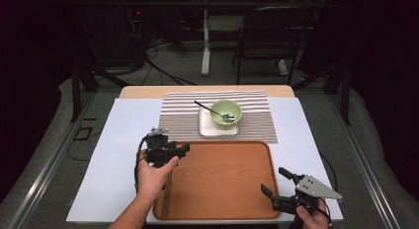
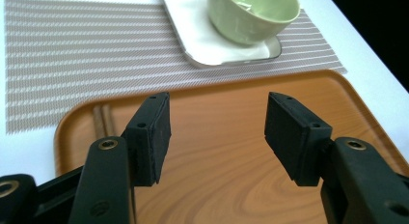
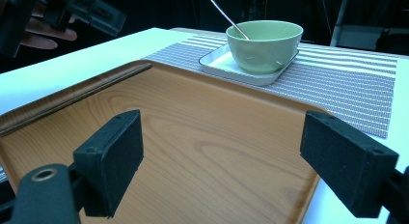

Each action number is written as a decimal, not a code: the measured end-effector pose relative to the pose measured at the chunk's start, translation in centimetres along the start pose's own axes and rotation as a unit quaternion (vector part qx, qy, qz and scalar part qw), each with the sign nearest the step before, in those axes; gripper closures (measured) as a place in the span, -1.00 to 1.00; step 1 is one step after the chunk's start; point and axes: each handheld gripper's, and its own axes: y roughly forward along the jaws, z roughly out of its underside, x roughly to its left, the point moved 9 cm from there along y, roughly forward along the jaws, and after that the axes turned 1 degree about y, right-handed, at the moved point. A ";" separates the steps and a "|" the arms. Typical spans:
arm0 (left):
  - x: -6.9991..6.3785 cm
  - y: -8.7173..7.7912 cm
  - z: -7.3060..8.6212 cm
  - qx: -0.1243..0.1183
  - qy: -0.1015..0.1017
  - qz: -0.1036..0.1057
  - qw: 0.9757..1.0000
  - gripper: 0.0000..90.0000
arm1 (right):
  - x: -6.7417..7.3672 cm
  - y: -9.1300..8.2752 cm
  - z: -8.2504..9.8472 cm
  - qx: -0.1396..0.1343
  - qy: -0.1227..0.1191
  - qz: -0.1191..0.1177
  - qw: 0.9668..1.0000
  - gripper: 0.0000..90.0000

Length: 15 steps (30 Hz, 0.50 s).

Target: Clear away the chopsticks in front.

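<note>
A wooden tray [image 1: 222, 184] lies on the white table [image 1: 118, 140], low in the middle of the high view. Two brown chopsticks [image 2: 102, 120] lie side by side in the tray, along its left edge. In the left gripper view they show at the left, just behind the left black jaw.

The left gripper [image 1: 174, 151] is held over the tray's upper left corner, left of the middle of the high view. Its jaws are spread wide and nothing is between them. The chopsticks are near it but it is not touching them.

The right gripper [image 1: 276, 183] is at the lower right of the high view, by the tray's right edge. Its jaws are spread wide too, with only bare tray under them.

Behind the tray, in the upper middle of the high view, a striped mat [image 1: 183, 115] lies flat. On it sits a small white square plate [image 1: 205, 129], and a green bowl [image 1: 226, 113] stands on the plate. A spoon [image 1: 212, 110] leans in the bowl, with its handle pointing to the upper left.
</note>
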 end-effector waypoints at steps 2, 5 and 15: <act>-0.5 0.4 -0.5 0.004 -0.002 0.014 1.000 0.00 | 0.0 0.0 0.0 0.000 0.000 0.000 1.000 -0.68; -1.0 0.7 -1.0 0.006 0.015 0.018 1.000 0.09 | -0.1 0.0 0.1 0.003 0.003 0.000 1.000 -0.67; -2.3 3.0 -2.7 0.015 0.036 0.037 0.999 0.12 | 0.1 0.1 0.0 0.003 0.000 -0.003 1.000 -0.68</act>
